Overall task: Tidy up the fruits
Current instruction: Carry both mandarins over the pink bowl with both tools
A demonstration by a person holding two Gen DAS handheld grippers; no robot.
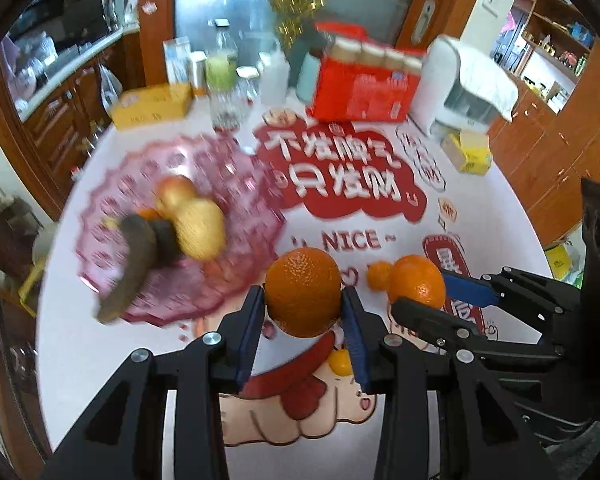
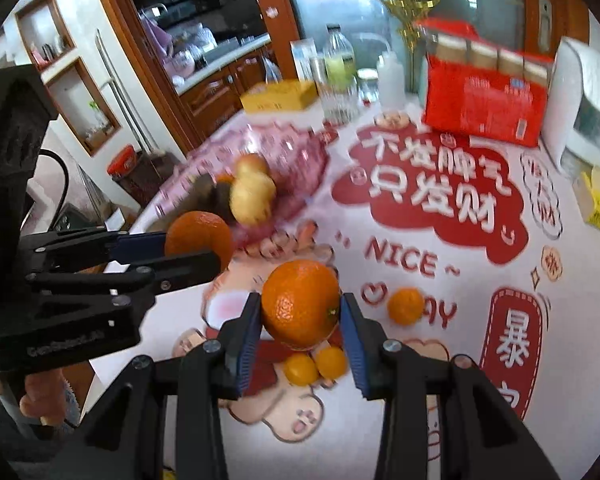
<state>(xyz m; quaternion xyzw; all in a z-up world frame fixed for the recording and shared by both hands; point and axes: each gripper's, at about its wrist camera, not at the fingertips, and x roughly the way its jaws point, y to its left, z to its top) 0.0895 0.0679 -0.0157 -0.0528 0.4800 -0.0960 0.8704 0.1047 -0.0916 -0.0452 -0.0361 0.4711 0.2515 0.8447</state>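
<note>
My left gripper (image 1: pixel 303 300) is shut on an orange (image 1: pixel 303 291) and holds it above the table. My right gripper (image 2: pixel 300 309) is shut on a second orange (image 2: pixel 300 303); it also shows in the left wrist view (image 1: pixel 418 285). The left gripper's orange shows at the left of the right wrist view (image 2: pixel 198 237). A pink glass plate (image 1: pixel 220 184) at the left holds two yellow apples (image 1: pixel 200 229), a dark overripe banana (image 1: pixel 134 262) and a small orange fruit. Small mandarins (image 2: pixel 406 306) and kumquats (image 2: pixel 300 368) lie on the table.
The table (image 1: pixel 80 320) has a white cloth with red print. At its back stand a red carton (image 1: pixel 364 88), a yellow box (image 1: pixel 152 106), bottles (image 1: pixel 222 68), a white appliance (image 1: pixel 456 92) and a small yellow box (image 1: pixel 470 152). Wooden cabinets surround it.
</note>
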